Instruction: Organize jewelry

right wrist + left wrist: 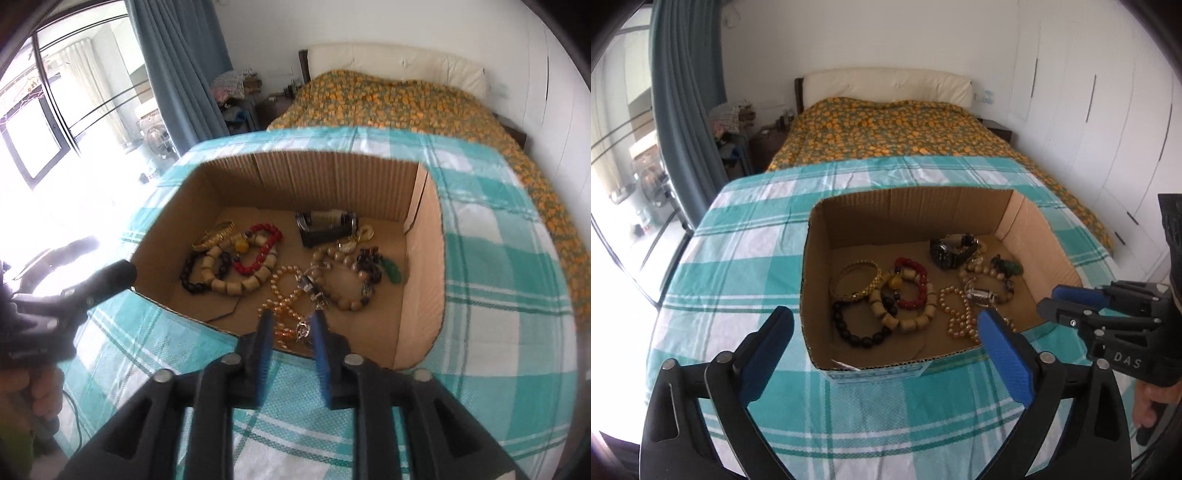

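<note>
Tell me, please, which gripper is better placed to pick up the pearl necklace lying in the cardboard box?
The right gripper. Its fingers already straddle the near end of the pearl necklace inside the cardboard box, partly open. The left gripper is wide open, hanging in front of the box.

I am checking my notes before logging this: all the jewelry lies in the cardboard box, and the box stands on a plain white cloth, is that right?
Not quite. The jewelry does lie in the cardboard box, but the cloth under it is checked teal and white, not plain white. The left wrist view shows this clearly.
</note>
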